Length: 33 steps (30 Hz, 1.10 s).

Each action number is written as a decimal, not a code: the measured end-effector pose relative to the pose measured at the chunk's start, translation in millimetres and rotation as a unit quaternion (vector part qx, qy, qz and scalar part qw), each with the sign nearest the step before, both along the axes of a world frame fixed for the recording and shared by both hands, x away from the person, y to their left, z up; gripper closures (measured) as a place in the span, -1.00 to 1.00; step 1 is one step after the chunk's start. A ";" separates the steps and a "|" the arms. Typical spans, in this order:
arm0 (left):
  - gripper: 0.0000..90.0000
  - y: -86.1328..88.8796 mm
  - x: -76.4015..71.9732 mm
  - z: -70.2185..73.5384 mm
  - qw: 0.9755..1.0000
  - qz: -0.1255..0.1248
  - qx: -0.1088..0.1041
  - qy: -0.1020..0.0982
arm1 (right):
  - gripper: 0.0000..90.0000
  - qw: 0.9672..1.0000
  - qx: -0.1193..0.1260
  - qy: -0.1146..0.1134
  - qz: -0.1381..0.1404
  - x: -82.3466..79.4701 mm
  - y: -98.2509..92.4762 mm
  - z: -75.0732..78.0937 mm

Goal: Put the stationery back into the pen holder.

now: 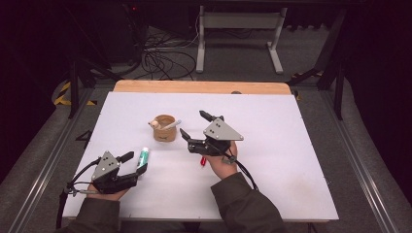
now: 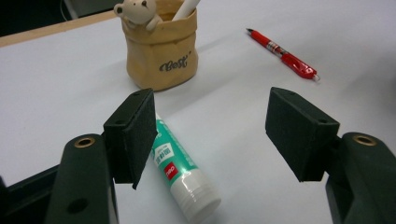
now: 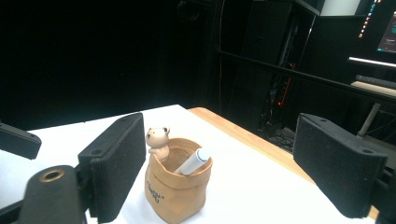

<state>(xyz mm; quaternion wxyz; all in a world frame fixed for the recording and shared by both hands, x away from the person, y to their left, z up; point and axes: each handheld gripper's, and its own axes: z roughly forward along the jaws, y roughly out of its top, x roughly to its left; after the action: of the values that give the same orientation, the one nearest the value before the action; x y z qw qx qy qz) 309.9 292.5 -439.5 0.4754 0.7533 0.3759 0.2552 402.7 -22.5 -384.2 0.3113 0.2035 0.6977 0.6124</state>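
A tan bag-shaped pen holder (image 1: 164, 128) with a small bear on its rim stands mid-table, and a white marker (image 3: 191, 162) leans inside it. A green-and-white glue stick (image 1: 144, 156) lies on the white sheet. My left gripper (image 1: 134, 163) is open around the glue stick's near end. In the left gripper view the glue stick (image 2: 180, 165) lies close to the left pad (image 2: 135, 135), with no pad pressing on it. My right gripper (image 1: 195, 124) is open and empty, raised just right of the holder (image 3: 177, 186). A red pen (image 2: 282, 53) lies on the sheet under the right hand.
The white sheet (image 1: 272, 145) covers a wooden table whose far edge (image 1: 201, 87) shows beyond it. On the floor behind stand a white frame (image 1: 238, 34) and loose cables (image 1: 160, 58). Dark racks (image 3: 280, 70) rise past the table's end.
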 end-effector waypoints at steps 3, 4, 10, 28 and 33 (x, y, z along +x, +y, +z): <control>-0.23 0.7 -0.1 -3.9 1.000 0.007 0.003 0.011 | -0.63 1.000 0.000 -0.005 0.000 -3.1 -4.6 0.7; -0.23 0.6 0.1 -5.4 1.000 0.008 0.003 0.016 | -0.63 1.000 0.000 -0.006 0.001 -4.1 -5.9 1.4; -0.23 -2.0 -1.1 -10.1 0.999 0.025 0.014 0.032 | -0.65 1.000 -0.008 -0.018 -0.003 -9.6 -11.0 5.4; -0.24 -3.4 9.6 -26.0 0.994 0.056 0.042 0.081 | -0.75 1.000 -0.004 -0.026 0.002 -18.8 -29.0 16.0; -0.23 -6.5 11.2 -27.7 0.993 0.063 0.045 0.093 | -0.77 0.999 0.001 -0.029 -0.020 -21.4 -36.8 20.5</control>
<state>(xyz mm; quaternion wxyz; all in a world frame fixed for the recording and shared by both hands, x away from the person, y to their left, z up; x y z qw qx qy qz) 321.1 285.9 -467.2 0.3868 0.7691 0.4538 0.2303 381.2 -59.3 -363.7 0.3434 0.2000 0.6838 0.6120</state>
